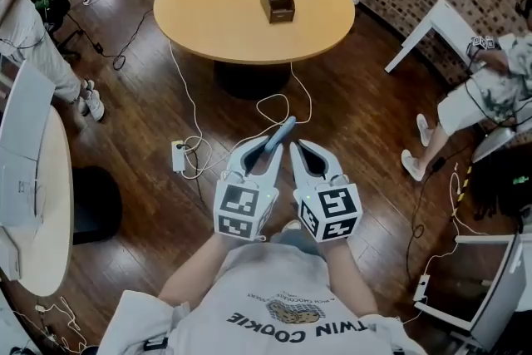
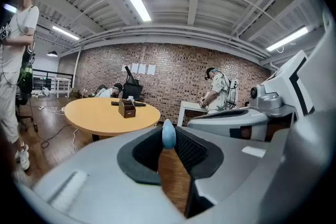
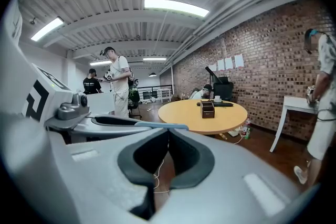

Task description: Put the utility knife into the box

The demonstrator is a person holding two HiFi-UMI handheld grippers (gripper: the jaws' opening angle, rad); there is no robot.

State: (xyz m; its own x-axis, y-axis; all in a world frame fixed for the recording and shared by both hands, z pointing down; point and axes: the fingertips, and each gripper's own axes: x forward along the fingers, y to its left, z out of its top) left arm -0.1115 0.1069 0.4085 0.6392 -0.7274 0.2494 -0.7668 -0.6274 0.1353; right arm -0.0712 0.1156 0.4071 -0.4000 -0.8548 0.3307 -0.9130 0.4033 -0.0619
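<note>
Blue-grey utility knife (image 1: pixel 283 131) pinched in L gripper (image 1: pixel 268 154) jaws; box (image 1: pixel 277 1) well apart, near far edge of round tabletop (image 1: pixel 208 21).
R gripper (image 1: pixel 296 150) jaws pressed together, empty, just beside L. Best approach, I'd say: get close, keep pinch firm, line knife over an open compartment, lower it in before releasing. A drop from above could tip the box.

The shirt (image 1: pixel 274 295), just behind the left gripper (image 1: pixel 268 150) and right gripper (image 1: pixel 297 149), is showing "TWIN COOKIE", upside down in the head view.
</note>
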